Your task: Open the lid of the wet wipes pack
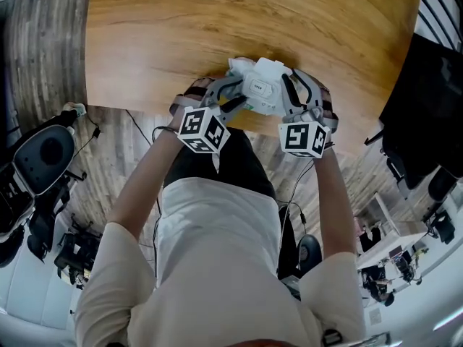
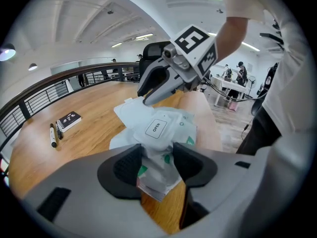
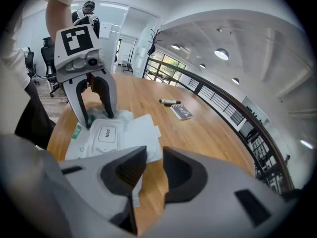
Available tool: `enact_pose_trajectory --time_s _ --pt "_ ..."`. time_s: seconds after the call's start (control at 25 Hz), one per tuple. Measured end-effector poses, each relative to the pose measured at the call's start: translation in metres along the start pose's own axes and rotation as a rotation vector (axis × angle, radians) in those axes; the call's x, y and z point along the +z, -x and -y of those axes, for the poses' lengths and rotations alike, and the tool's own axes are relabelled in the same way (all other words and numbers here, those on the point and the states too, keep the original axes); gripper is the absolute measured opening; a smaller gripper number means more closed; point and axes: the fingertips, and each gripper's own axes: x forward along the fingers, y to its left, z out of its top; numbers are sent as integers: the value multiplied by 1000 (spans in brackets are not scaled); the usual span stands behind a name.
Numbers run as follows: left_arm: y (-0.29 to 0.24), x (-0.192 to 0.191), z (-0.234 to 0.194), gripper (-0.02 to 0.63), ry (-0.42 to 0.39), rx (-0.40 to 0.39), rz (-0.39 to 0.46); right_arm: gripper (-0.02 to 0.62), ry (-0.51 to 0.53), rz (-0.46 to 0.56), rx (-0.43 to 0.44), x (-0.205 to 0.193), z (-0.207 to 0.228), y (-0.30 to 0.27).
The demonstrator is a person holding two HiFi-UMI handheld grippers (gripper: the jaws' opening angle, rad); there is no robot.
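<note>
The wet wipes pack (image 1: 262, 89) lies near the front edge of the wooden table (image 1: 159, 35). It is white with green marks, and a flap printed OPEN (image 2: 156, 128) lies flat on top. My left gripper (image 2: 157, 157) is shut on the pack's near end, which bunches between the pads. The same gripper (image 3: 98, 118) shows in the right gripper view, standing over the pack (image 3: 104, 135). A flat white sheet (image 3: 143, 130) sticks out from the pack's other side. My right gripper (image 3: 154, 162) hovers just past that sheet, its jaws narrowly apart with only wood between them.
A small black notebook (image 3: 182, 112) and two pens (image 3: 169, 101) lie at the far side of the table. A dark railing (image 3: 233, 118) runs behind the table. An office chair (image 1: 43, 154) stands on the floor to the left of the person.
</note>
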Motion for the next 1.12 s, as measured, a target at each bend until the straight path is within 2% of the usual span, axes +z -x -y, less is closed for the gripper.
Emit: enact_pose_trajectory --time_s 0.32,0.68,0.92,1.12 --pt "8 3 -5 219 -17 46 -34 92 13 8 35 3 -1 0" --pt "61 38 -22 221 -13 153 -21 92 33 51 19 40 12 44" --pt "108 61 -17 213 58 213 32 91 -5 73 -13 68 15 89" --pt "153 78 -11 182 143 252 110 91 -102 68 -57 91 11 132"
